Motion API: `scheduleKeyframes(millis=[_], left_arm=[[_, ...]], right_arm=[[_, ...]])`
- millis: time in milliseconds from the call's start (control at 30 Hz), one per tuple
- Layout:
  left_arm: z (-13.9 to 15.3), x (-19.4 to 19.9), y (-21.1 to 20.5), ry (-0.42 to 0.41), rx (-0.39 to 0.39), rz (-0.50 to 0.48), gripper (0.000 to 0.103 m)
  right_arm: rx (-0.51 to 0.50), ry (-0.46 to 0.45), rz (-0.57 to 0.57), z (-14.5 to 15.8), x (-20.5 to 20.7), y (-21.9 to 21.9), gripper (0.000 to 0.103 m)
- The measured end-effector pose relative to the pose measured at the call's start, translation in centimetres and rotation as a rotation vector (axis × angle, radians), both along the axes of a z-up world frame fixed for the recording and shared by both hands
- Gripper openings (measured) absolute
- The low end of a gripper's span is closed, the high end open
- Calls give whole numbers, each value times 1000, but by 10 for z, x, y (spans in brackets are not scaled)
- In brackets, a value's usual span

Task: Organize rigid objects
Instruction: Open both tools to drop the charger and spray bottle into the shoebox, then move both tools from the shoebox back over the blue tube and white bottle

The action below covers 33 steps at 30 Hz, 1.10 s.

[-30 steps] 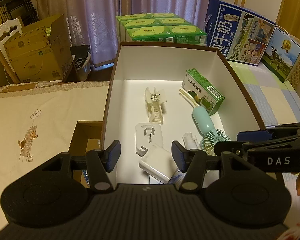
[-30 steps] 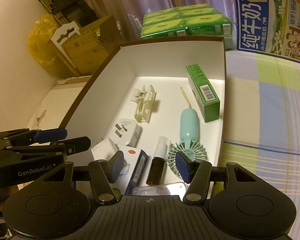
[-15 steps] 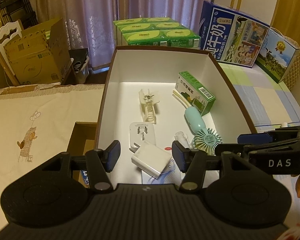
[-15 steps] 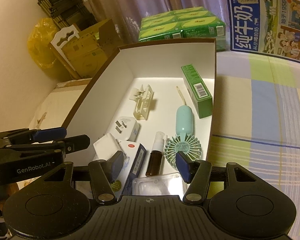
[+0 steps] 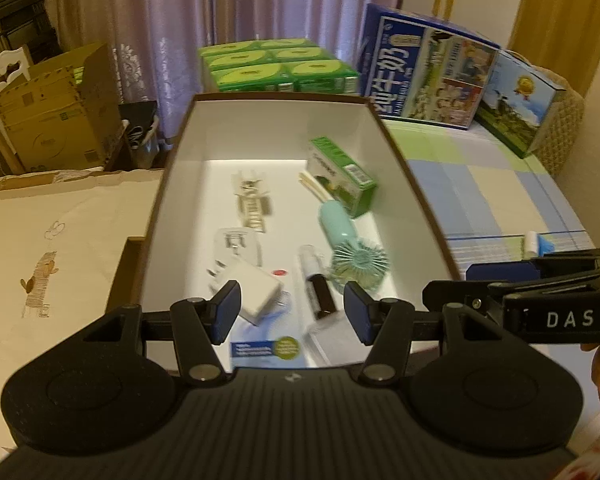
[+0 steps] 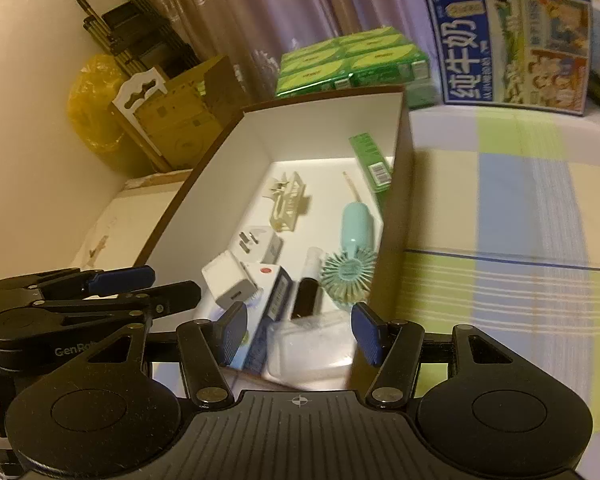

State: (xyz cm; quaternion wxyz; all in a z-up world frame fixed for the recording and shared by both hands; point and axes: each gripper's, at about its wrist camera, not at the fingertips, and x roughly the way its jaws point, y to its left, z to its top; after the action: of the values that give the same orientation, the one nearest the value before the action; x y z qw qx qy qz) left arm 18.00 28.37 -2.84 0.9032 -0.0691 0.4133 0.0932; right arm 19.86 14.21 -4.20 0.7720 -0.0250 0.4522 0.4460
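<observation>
Both the left tongs [image 5: 292, 312] and the right tongs [image 6: 299, 334] gape wide and empty over the brown-rimmed white cardboard box [image 5: 172, 184], above its mint-green handheld fan [image 5: 350, 246].

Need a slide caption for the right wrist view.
Open right gripper above a white-lined brown box holding a mint handheld fan.

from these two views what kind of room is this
Probably a bedroom or spare room at home used for storage: a checked bedspread, drawn curtains, and a milk carton case beside stacked cardboard boxes.
</observation>
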Motion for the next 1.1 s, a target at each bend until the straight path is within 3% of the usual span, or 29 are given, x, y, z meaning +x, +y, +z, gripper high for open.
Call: scheduleKeyframes(millis=[433, 1100], left_arm=[[10, -15, -75, -11, -12, -55, 53], [-2, 16, -210, 26, -31, -220, 53]], right_arm=[[13, 1, -56, 12, 0, -82, 55], [-8, 55, -251, 10, 36, -229, 55]])
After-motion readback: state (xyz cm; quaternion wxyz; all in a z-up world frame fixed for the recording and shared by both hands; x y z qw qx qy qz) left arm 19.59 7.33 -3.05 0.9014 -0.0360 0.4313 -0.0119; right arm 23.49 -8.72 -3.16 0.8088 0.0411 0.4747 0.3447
